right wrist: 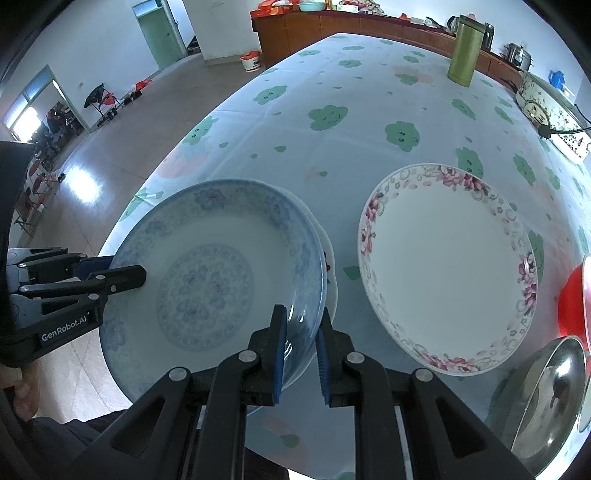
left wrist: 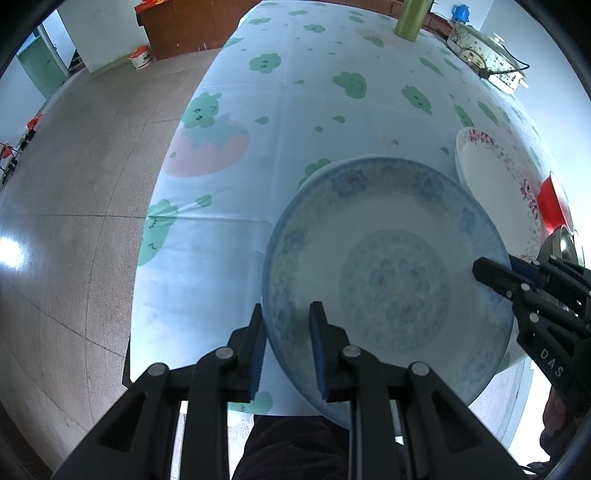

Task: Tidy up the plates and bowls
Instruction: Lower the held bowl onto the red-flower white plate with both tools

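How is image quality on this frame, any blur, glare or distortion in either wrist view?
Left wrist: the blue-patterned plate looks soft and hazy, the left gripper is sharper, and window glare sits on the floor. Right wrist: sharper overall, with the floral plate crisp and glare on the floor. Both views bow the table edges strongly.

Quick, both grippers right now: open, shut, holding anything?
Left gripper: shut on the blue-patterned plate, clamping its left rim.
Right gripper: shut on the same plate's opposite rim.

Tiled floor (right wrist: 110, 155) — white walls (right wrist: 110, 33), green door (right wrist: 160, 33).
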Motion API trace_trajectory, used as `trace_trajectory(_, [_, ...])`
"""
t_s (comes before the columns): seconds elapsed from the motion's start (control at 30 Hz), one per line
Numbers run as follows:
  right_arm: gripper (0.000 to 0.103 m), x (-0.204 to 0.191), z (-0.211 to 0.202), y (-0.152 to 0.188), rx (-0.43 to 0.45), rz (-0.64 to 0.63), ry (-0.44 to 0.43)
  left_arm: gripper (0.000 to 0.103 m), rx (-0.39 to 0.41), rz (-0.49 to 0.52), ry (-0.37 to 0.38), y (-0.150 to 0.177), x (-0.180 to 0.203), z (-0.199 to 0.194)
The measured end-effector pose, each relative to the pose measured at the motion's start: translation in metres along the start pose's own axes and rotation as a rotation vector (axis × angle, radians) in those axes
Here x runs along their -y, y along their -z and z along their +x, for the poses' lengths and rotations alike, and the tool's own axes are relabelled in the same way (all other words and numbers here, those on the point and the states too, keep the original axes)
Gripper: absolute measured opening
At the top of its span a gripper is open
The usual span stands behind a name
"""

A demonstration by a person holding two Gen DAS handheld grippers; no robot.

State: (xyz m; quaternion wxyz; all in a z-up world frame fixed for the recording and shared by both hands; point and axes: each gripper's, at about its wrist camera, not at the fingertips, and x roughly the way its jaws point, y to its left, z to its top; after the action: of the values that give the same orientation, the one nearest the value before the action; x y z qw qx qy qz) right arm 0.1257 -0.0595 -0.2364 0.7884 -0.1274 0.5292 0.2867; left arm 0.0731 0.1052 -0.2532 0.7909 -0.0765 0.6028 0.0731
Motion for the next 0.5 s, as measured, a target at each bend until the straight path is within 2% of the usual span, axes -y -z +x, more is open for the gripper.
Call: trace_trajectory(0.5, [0.016,0.0014,0.0009,-0.0024,-0.022,0.001,-0.009,0.020,0.001,0.009,0.002,-0.0012,0.0005,0.0007])
